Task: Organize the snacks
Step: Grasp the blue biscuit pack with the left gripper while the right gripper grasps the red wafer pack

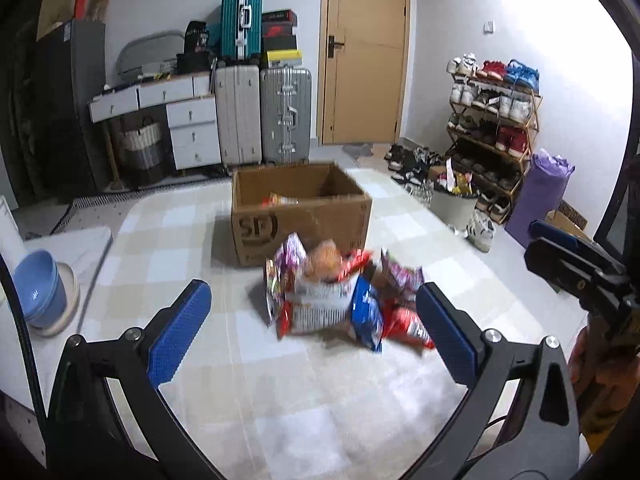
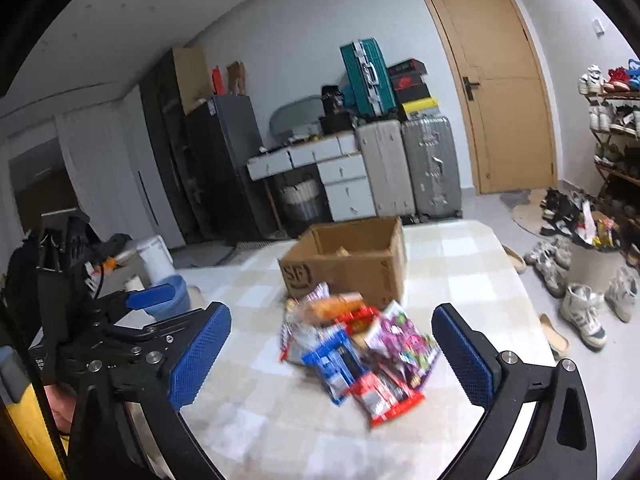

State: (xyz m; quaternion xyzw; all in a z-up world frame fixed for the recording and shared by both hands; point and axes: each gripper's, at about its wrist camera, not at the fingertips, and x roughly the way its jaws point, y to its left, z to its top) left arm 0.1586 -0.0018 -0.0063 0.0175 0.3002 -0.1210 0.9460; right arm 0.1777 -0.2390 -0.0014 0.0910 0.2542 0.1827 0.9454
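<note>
While heaped on the checked table cover (image 1: 280,392), snack packets (image 1: 336,300) blurred and overlapping: purple bags, a blue pack, red-and-white wrappers, an orange-topped packet uppermost. Seen again in the right wrist view as the same pile (image 2: 356,352), just in front of an open cardboard box (image 1: 300,216) marked SF on its near face. Inside the box (image 2: 348,256), at least one packet lying low against the near wall.

Left gripper (image 1: 314,322) spread wide, blue pads either side of the pile in its own view, apart from the packets, nothing clasped. Right gripper (image 2: 332,354) likewise spread wide and empty, pile framed between its pads without contact. Visible also at the right edge of the left wrist view.

Beyond the box: two pale suitcases (image 1: 264,112) upright against the wall, a teal case (image 1: 240,16) on top, white drawers (image 1: 188,120) beside them, a wooden door (image 1: 366,52). Off to one side, a shoe rack (image 1: 496,128) crowded with trainers; off to the other, stacked blue bowls (image 1: 40,284).
</note>
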